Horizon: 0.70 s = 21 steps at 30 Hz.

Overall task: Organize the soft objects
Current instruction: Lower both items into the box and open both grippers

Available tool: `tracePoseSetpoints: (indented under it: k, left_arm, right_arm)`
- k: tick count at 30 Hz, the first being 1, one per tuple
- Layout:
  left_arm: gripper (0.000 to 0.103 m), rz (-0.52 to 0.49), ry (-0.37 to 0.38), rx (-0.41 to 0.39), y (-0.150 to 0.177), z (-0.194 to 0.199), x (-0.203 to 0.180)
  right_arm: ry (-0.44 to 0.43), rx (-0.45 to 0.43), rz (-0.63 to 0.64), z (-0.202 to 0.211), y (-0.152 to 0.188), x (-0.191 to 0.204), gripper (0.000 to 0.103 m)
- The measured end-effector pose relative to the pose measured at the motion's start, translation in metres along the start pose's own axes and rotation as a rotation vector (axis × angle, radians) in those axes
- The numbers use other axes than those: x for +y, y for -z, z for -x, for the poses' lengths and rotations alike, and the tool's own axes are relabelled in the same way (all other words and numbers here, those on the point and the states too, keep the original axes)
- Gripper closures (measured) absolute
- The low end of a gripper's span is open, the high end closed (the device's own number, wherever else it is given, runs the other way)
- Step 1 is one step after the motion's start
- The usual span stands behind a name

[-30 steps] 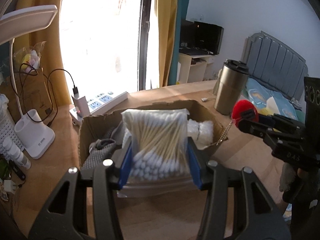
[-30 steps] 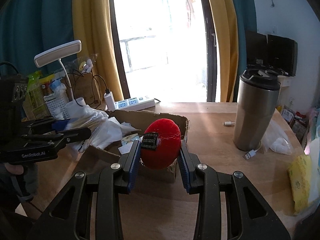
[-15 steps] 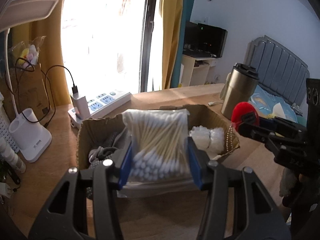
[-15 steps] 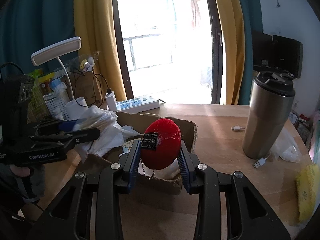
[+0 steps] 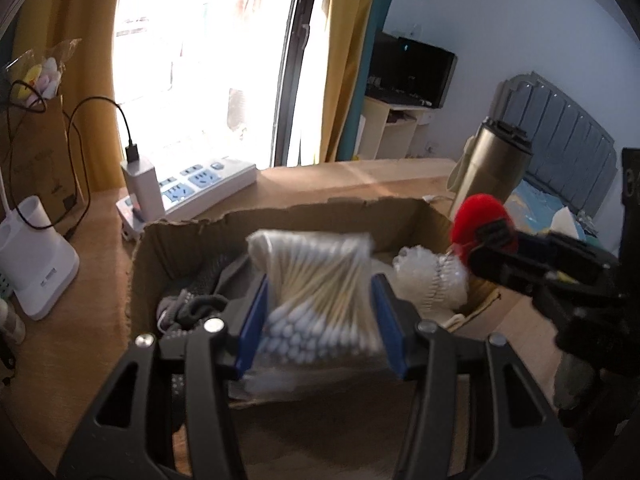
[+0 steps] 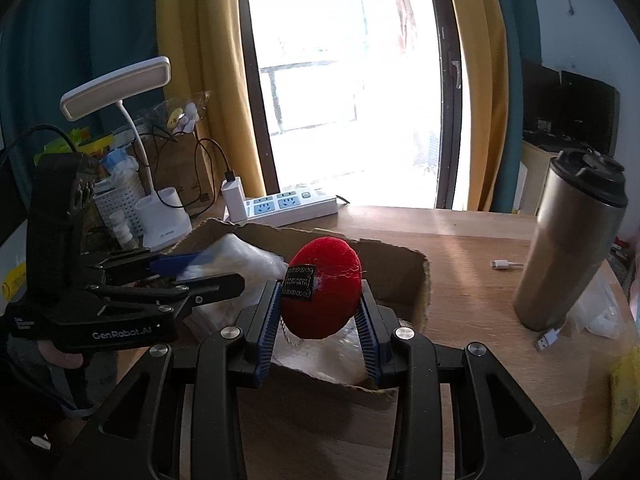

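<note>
Left claw [image 5: 318, 320] has just been opening around the bag of cotton swabs [image 5: 316, 300], which sits blurred between its blue pads over the cardboard box [image 5: 192, 236], seemingly let go. Right claw [image 6: 320, 312] stays clenched on the red plush ball [image 6: 322, 292], held above the box's near corner. Depositing looks to be the step in hand; next, the ball needs lowering past the rim before release. Beyond, on the bench [image 6: 472, 264], stands a steel tumbler [image 6: 568, 248].

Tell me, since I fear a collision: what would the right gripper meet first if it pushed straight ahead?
Probably the cardboard box: the right gripper, clamping the red pouch, points into it.
</note>
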<state>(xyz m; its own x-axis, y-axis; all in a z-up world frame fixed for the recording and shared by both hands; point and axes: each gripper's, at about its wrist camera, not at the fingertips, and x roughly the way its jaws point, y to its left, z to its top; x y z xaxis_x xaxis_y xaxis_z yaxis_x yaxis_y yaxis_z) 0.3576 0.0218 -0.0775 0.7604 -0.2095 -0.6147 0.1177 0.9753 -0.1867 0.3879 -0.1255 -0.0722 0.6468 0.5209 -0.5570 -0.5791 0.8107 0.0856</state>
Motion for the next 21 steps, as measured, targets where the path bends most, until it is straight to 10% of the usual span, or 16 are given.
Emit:
tracePoseSetpoints:
  k: [3, 21]
  left_arm:
    - [0.028, 0.003, 0.013, -0.033, -0.003, 0.007, 0.001]
    - [0.027, 0.008, -0.075, 0.037, 0.012, 0.013, 0.024]
  right_arm:
    - [-0.004, 0.012, 0.005, -0.005, 0.000, 0.004, 0.065]
    - [-0.004, 0.029, 0.018, -0.014, -0.002, 0.021, 0.063]
